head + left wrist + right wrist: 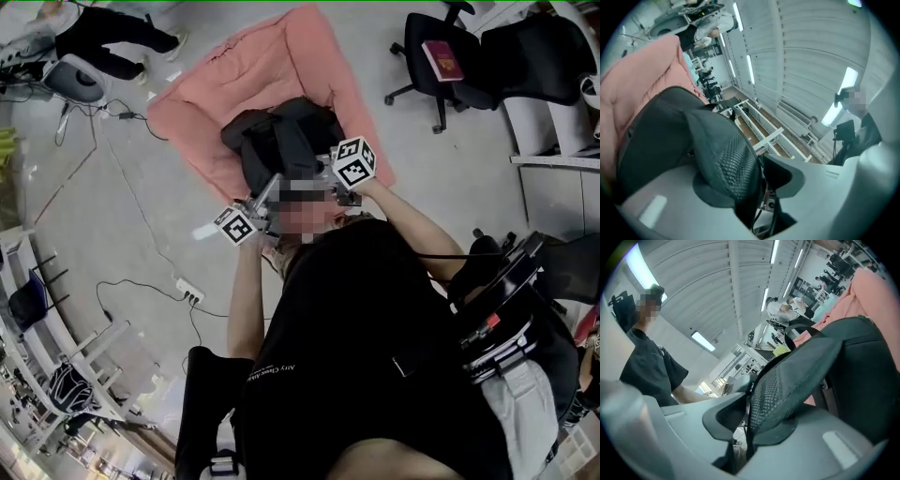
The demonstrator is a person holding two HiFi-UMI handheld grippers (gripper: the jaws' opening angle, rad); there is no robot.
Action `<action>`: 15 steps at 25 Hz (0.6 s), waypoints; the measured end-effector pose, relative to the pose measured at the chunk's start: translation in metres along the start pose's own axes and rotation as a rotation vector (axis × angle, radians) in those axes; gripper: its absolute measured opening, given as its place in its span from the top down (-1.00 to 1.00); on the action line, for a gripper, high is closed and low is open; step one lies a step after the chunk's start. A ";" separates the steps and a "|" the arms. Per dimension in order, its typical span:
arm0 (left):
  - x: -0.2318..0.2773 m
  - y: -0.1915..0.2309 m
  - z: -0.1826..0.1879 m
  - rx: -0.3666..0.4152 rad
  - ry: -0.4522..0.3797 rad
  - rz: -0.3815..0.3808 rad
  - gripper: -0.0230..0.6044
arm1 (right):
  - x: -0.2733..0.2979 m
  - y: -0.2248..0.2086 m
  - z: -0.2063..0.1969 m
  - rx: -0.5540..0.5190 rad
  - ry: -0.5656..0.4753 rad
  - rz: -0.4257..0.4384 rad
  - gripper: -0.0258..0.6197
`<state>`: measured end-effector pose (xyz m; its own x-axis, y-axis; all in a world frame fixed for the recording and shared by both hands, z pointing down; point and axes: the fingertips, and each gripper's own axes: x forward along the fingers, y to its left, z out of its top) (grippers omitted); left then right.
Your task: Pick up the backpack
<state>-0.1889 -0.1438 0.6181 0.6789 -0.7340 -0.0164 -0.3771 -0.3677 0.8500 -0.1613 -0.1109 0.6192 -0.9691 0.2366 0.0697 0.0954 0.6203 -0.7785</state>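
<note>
Black backpack (281,141) sits on a pink cushion (253,66) on the floor, at the cushion's edge nearest me, approx mid-way along that edge. Both tools are at the pack's near side, marker cubes showing in the head view: L gripper (265,199) at the lower left of the pack, R gripper (330,173) at its lower right.

L gripper view: a mesh strap (726,159) of the pack runs btwn the jaws. The jaws stand wide. The strap lies against the one jaw and just beside the other jaw's dark pad (783,173), but I see no squeeze on it, so I call it loose. Dark body of the pack fills the left of that view w/ pink cushion above it.

R gripper view: the jaws are part-way closed and nip the same sort of mesh strap (787,390) low down, where it narrows btwn the two pads. The pack's body is at the right of that view, pink cushion behind it.

Head view also shows a black office chair (441,66) w/ a red book (442,59) on its seat beyond the cushion's far right corner, and a white power strip (190,293) on the floor well apart from the cushion's left corner
</note>
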 end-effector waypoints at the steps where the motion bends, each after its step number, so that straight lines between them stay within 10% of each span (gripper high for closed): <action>1: 0.002 0.005 0.000 -0.021 -0.025 0.022 0.44 | -0.002 0.003 -0.002 0.002 0.008 0.004 0.67; 6: 0.018 -0.010 -0.002 -0.172 -0.075 -0.064 0.87 | -0.022 -0.004 0.002 0.018 -0.036 -0.066 0.64; 15: 0.002 -0.047 0.025 -0.260 -0.190 -0.185 0.87 | -0.031 0.000 0.042 0.208 -0.305 0.036 0.60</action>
<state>-0.1851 -0.1423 0.5654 0.5824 -0.7707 -0.2587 -0.0698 -0.3645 0.9286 -0.1408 -0.1495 0.5913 -0.9922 0.0024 -0.1250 0.1131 0.4432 -0.8893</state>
